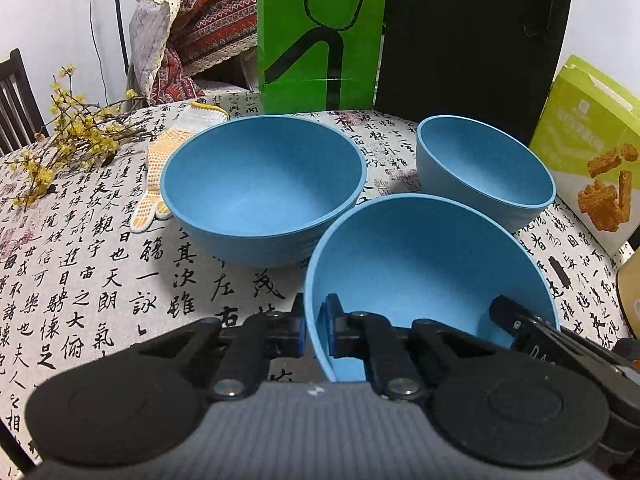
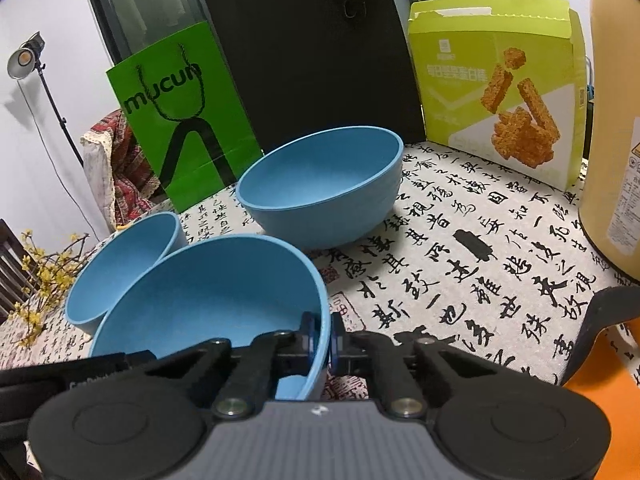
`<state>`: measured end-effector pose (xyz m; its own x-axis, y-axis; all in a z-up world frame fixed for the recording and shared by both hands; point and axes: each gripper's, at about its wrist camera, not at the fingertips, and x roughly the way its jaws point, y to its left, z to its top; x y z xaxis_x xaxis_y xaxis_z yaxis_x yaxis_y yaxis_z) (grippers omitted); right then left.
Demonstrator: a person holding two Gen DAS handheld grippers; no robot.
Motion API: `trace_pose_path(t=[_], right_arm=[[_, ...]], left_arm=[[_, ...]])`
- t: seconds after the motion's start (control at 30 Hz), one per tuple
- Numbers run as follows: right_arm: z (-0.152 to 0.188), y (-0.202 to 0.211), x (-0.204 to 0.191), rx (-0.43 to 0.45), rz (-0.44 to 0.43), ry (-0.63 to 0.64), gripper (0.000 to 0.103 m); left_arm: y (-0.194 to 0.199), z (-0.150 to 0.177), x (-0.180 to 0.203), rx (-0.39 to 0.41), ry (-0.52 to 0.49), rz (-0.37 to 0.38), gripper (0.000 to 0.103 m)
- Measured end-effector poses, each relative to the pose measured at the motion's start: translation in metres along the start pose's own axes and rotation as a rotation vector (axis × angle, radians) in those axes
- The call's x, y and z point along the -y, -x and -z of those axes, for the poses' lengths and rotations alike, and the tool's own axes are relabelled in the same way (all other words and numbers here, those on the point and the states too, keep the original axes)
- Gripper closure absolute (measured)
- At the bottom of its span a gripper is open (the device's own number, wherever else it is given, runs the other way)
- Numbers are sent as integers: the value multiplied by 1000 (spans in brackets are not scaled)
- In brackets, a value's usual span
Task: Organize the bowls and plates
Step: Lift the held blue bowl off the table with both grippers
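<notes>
Three blue bowls stand on a table covered with a calligraphy-print cloth [image 1: 100,280]. The nearest bowl [image 1: 428,280] [image 2: 212,292] is held from both sides. My left gripper [image 1: 315,320] is shut on its left rim, one pad inside the wall and one outside. My right gripper [image 2: 322,336] is shut on the opposite rim in the same way, and shows in the left wrist view at that bowl's right side [image 1: 520,328]. A wider bowl [image 1: 260,184] [image 2: 120,264] sits behind it to the left. The third bowl [image 1: 480,160] [image 2: 320,184] sits behind it to the right.
A green paper bag [image 1: 320,40], a black bag [image 1: 472,40] and a lime snack box [image 2: 496,88] line the back of the table. A knitted glove [image 1: 168,160] and yellow flower twigs [image 1: 72,136] lie at the left. A tall yellow container [image 2: 612,140] stands at the right.
</notes>
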<state>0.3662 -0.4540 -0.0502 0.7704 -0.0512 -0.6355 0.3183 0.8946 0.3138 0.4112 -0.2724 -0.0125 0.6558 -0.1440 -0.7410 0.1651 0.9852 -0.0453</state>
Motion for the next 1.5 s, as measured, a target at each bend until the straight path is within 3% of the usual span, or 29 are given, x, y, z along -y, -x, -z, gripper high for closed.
trace_pose_path(t=[0.5, 1.5], right_arm=[[2, 6, -1, 25, 22, 1, 96], [0, 27, -10, 22, -44, -19, 96]], left_arm=[[8, -2, 1, 24, 5, 9, 95], [45, -2, -4, 107, -1, -10, 95]])
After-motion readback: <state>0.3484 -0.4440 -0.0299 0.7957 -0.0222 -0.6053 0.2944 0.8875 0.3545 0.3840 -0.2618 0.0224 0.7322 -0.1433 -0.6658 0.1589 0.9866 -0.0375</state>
